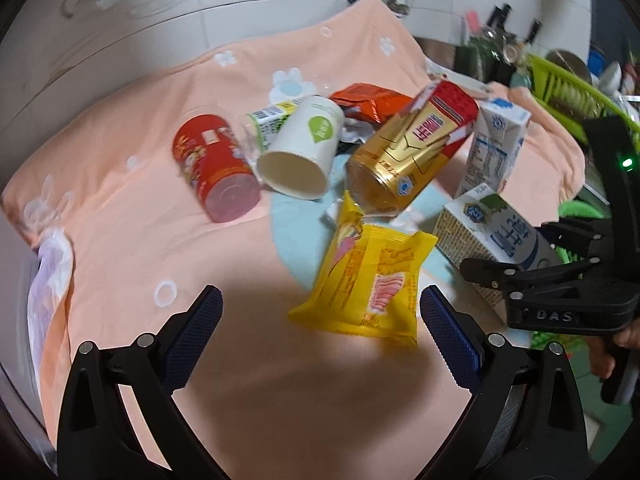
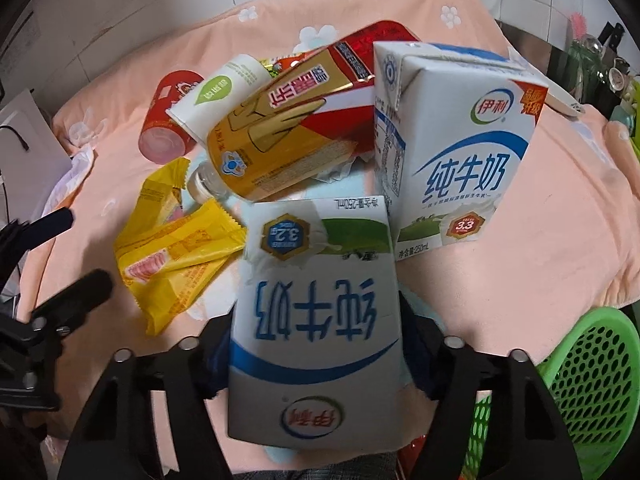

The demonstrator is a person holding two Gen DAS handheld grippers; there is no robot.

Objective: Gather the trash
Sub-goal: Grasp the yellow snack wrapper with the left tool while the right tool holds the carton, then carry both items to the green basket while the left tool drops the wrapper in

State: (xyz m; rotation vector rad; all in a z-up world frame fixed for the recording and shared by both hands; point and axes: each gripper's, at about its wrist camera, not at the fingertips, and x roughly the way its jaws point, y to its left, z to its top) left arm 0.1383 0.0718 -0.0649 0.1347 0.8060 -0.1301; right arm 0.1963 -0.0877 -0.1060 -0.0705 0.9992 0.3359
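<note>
Plainly, the right tool (image 2: 316, 344) had a lying milk carton (image 2: 316, 320) between its two fingers, the black fingers pressed against the carton's two long sides, its print upside down from the wrist view. No earlier view was there to compare. Just beyond that carton, slightly to the right, a second milk carton (image 2: 452, 140) stood upright on the peach cloth (image 2: 560, 220) covering the tabletop. Ahead and to the left of the right tool lay a gold and red box (image 2: 280, 128), tilted across a white paper cup (image 2: 224, 92), with a red can (image 2: 168, 120) on its side farther left. A small clear bottle (image 2: 206, 184) peeked from under the gold box. Nearer on the left lay a yellow wrapper (image 2: 176, 252). A green perforated basket (image 2: 580, 384) sat low at the right tool's right side.

The left tool (image 1: 320, 316) hung over the cloth with its blue-padded fingers wide apart and nothing between them; the yellow wrapper (image 1: 364, 276) lay just ahead of its right finger. Beyond it, the paper cup (image 1: 300, 152) lay open-mouthed toward the tool, beside the red can (image 1: 212, 168). The right tool (image 1: 520, 264) showed at the far right, on the lying carton (image 1: 492, 232).
</note>
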